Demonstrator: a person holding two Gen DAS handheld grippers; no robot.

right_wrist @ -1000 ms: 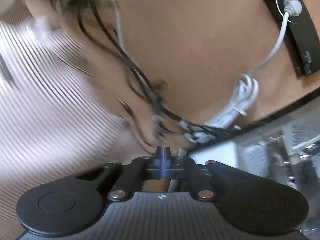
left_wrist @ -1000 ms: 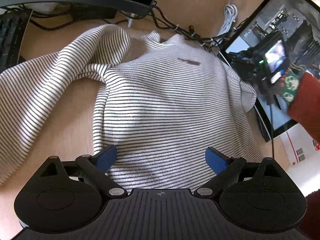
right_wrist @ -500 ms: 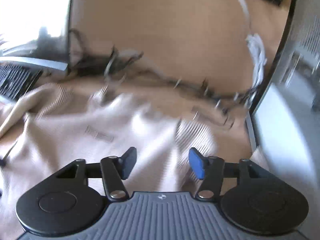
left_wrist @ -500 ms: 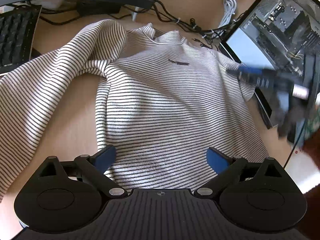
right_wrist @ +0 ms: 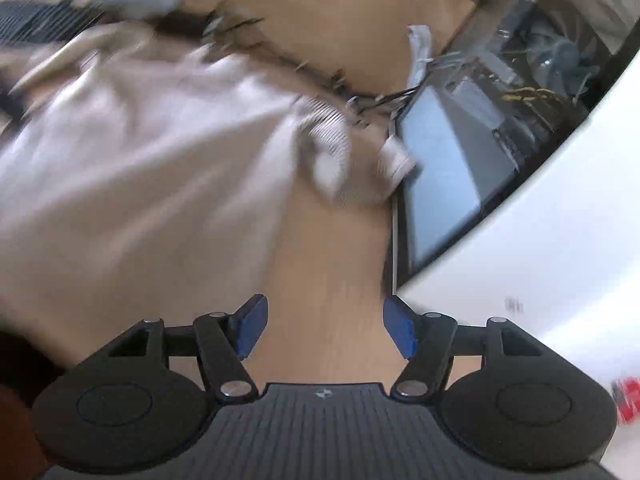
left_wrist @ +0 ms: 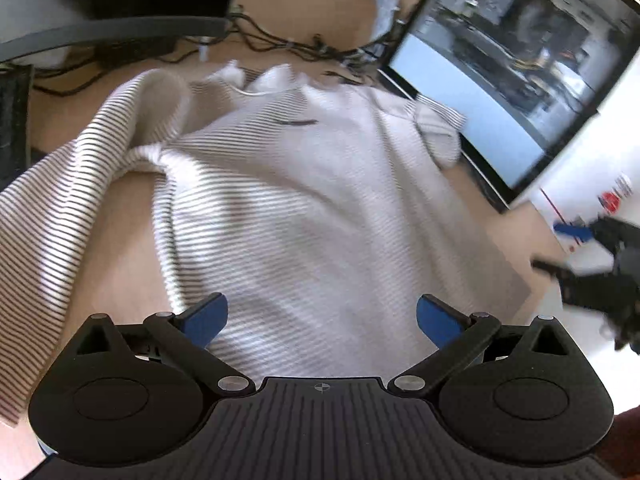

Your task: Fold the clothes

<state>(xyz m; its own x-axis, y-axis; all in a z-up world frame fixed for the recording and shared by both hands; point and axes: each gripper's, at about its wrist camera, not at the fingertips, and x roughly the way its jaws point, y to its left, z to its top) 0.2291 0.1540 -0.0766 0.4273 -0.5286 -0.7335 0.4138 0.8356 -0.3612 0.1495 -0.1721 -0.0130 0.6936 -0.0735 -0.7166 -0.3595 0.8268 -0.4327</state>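
Observation:
A white shirt with thin dark stripes [left_wrist: 288, 200] lies spread on the wooden desk, collar at the far end, one sleeve trailing off to the left. My left gripper [left_wrist: 322, 320] is open and empty over the shirt's near hem. My right gripper [right_wrist: 322, 330] is open and empty above bare desk, just right of the shirt [right_wrist: 140, 184]. It also shows in the left wrist view [left_wrist: 600, 276], blurred, at the right edge. The shirt's short right sleeve [right_wrist: 332, 148] lies bunched by the screen.
A dark screen [left_wrist: 508, 92] lies flat along the shirt's right side, also in the right wrist view [right_wrist: 444, 184]. Black cables [left_wrist: 280, 44] run across the desk behind the collar. A keyboard [left_wrist: 14, 120] is at the far left. A monitor stand [left_wrist: 112, 36] arcs at the back.
My right gripper has opened and pulled back from the cables and collar to the shirt's right side near the hem. My left gripper has stayed open over the hem and risen a little.

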